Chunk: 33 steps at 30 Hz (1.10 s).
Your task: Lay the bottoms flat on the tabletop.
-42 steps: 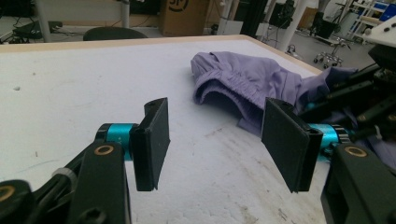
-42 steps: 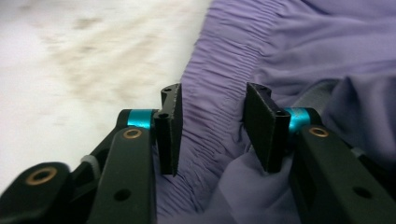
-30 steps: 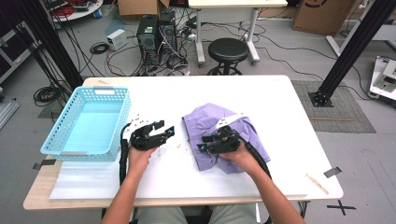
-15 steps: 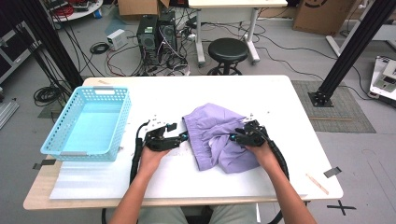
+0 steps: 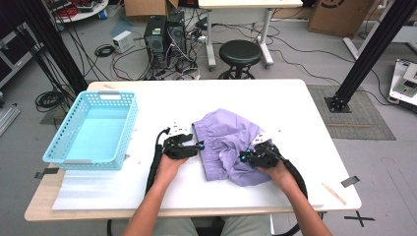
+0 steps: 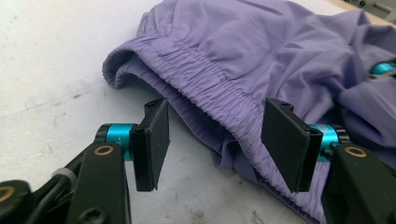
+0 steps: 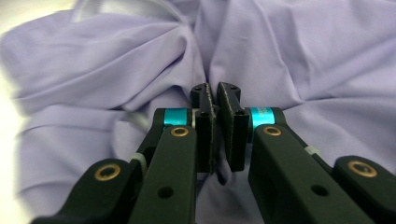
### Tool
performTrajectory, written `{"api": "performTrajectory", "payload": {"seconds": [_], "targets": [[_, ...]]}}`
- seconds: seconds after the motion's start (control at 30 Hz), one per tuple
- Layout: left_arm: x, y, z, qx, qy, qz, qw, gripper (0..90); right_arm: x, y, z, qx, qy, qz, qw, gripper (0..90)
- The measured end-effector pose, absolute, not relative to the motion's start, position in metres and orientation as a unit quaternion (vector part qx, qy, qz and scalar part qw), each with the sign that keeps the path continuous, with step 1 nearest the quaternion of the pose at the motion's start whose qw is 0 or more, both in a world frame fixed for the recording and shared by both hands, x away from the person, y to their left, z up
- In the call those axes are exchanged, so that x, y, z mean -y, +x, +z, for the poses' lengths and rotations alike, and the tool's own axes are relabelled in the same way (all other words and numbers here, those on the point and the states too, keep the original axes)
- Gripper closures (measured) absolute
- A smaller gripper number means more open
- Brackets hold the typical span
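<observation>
A crumpled purple garment with an elastic waistband lies in the middle of the white table. My left gripper sits at the garment's left edge. In the left gripper view it stands open, its jaws having just been closing a little. The waistband lies between the pads without being pressed. My right gripper rests on the garment's near right part. Its jaws have just been closing, and in the right gripper view it is shut on a fold of the purple cloth.
A light blue plastic basket stands at the table's left side. A thin wooden stick lies near the right front corner. Behind the table are a black stool, computer cases and cables on the floor.
My left gripper has moved right up to the waistband. The right gripper went right across the garment, came back nearer, and its jaws have closed on a fold. The cloth has shifted.
</observation>
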State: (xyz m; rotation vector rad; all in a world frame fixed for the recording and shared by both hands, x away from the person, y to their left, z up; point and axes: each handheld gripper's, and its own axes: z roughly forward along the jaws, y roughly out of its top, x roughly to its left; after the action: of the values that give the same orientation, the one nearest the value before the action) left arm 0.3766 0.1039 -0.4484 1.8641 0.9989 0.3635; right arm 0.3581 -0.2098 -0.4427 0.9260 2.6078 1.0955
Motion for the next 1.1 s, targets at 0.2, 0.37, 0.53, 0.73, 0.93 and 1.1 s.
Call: {"api": "performTrajectory", "payload": {"seconds": [0.2, 0.37, 0.53, 0.73, 0.93, 1.1], "targets": [[-0.086, 0.381, -0.45, -0.406, 0.792, 0.141, 0.433, 42.3, 0.198, 0.342, -0.442, -0.889, 0.259, 0.374, 0.05, 85.4], [-0.079, 0.38, -0.449, -0.414, 0.801, 0.147, 0.407, 52.6, 0.194, 0.337, -0.437, -0.893, 0.225, 0.389, 0.011, 75.8], [-0.08, 0.378, -0.447, -0.409, 0.804, 0.131, 0.412, 74.7, 0.216, 0.352, -0.418, -0.852, 0.279, 0.442, 0.027, 64.7], [-0.099, 0.374, -0.443, -0.411, 0.791, 0.122, 0.436, 78.7, 0.247, 0.376, -0.408, -0.811, 0.379, 0.424, 0.139, 60.9], [-0.124, 0.369, -0.44, -0.418, 0.781, 0.123, 0.447, 78.7, 0.247, 0.406, -0.424, -0.807, 0.429, 0.369, 0.167, 56.2], [-0.148, 0.369, -0.437, -0.438, 0.765, 0.13, 0.453, 78.9, 0.228, 0.413, -0.439, -0.84, 0.406, 0.326, 0.153, 65.4]]}}
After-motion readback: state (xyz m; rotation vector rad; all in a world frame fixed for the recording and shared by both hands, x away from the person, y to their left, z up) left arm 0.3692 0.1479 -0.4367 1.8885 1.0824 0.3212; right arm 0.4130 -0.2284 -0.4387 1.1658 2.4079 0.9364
